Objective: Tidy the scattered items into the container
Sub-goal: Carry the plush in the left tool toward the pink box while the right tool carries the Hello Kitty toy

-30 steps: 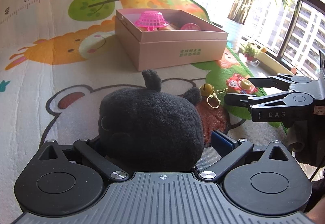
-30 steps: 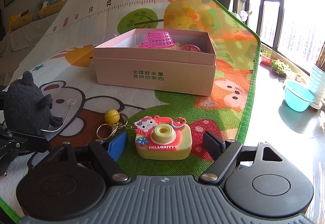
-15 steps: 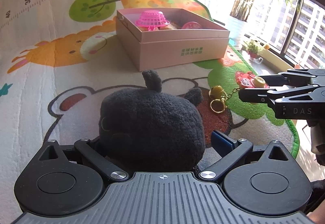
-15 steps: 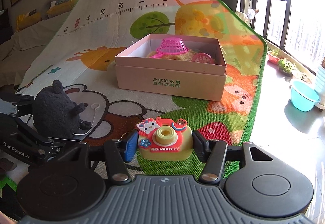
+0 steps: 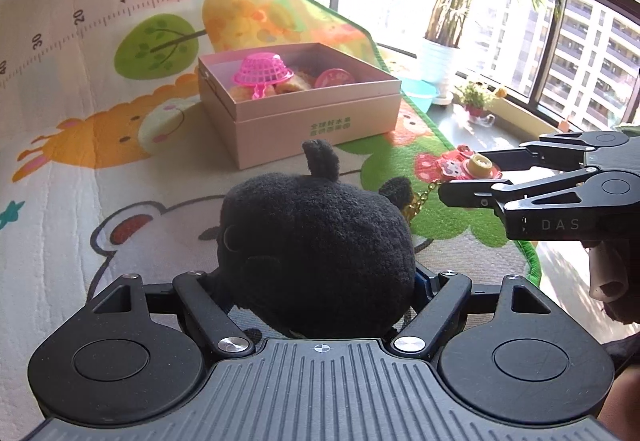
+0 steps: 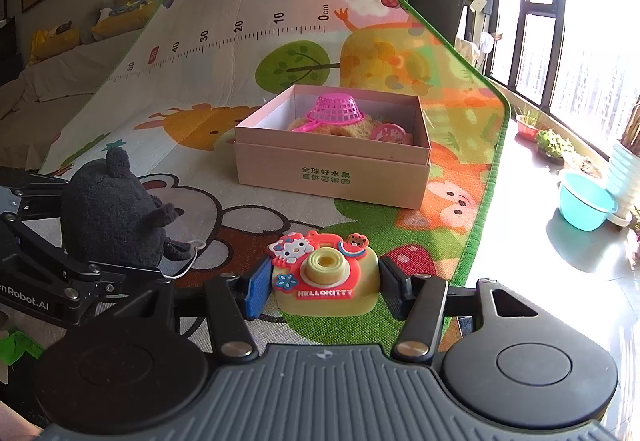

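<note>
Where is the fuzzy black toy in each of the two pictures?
Left wrist view: the black plush toy fills the lower middle, between the left gripper jaws, which are closing on it.
Right wrist view: it sits at the left edge, mid-height, in that same gripper, seen from the side.
Shared landmark: the pink box on the play mat, beyond the toy in both views.
</note>
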### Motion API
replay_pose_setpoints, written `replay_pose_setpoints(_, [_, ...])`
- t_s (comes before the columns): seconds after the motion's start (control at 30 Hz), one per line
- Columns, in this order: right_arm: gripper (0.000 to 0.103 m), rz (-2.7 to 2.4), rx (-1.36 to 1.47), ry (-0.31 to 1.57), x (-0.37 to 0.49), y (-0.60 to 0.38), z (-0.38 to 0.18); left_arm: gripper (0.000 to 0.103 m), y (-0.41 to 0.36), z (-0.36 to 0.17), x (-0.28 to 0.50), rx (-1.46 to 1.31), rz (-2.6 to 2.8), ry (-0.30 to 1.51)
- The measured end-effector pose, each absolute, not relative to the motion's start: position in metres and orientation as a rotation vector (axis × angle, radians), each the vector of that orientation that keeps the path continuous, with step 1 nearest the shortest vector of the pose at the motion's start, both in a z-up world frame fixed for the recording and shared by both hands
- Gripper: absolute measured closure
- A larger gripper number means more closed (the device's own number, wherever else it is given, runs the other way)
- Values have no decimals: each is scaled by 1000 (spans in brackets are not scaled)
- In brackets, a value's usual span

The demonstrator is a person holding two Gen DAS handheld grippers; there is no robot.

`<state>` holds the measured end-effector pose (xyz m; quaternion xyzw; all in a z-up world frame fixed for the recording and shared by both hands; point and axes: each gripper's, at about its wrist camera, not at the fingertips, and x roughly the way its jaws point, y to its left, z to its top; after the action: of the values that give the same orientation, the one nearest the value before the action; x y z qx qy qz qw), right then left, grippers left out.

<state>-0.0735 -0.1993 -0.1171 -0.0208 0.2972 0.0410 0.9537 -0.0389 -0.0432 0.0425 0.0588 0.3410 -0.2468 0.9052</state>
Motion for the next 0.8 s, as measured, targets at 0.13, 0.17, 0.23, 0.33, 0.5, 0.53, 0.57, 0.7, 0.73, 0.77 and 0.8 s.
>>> replay_pose_setpoints(0.13, [47,80,-46,593,-81,-198,-111,19,-46,53,-48,132,-523,677])
replay_pose_setpoints(0.17, [47,80,-49,589,-82,-198,-109,19,-45,55,-49,134,-524,672])
replay_pose_setpoints(0.23, [47,81,-55,582,-85,-197,-106,19,-45,58,-53,140,-525,664])
replay_pose_setpoints(0.33, [47,86,-62,570,-88,-196,-101,19,-45,62,-56,147,-528,654])
replay_pose_setpoints(0.5, [47,92,-75,556,-90,-195,-94,19,-46,71,-57,157,-538,623])
replay_pose_setpoints(0.53, [47,93,-74,557,-89,-196,-94,19,-47,72,-55,155,-540,621])
replay_pose_setpoints(0.57, [47,92,-71,559,-88,-197,-93,19,-47,73,-53,155,-541,620])
replay_pose_setpoints(0.7, [47,103,-69,570,-76,-202,-91,19,-46,78,-37,157,-541,614])
replay_pose_setpoints(0.73, [47,107,-71,566,-72,-203,-88,19,-44,83,-30,151,-538,610])
replay_pose_setpoints(0.77, [47,110,-71,560,-66,-206,-84,19,-43,86,-22,144,-536,606])
replay_pose_setpoints(0.8, [47,114,-68,551,-58,-209,-79,19,-42,92,-12,133,-538,599])
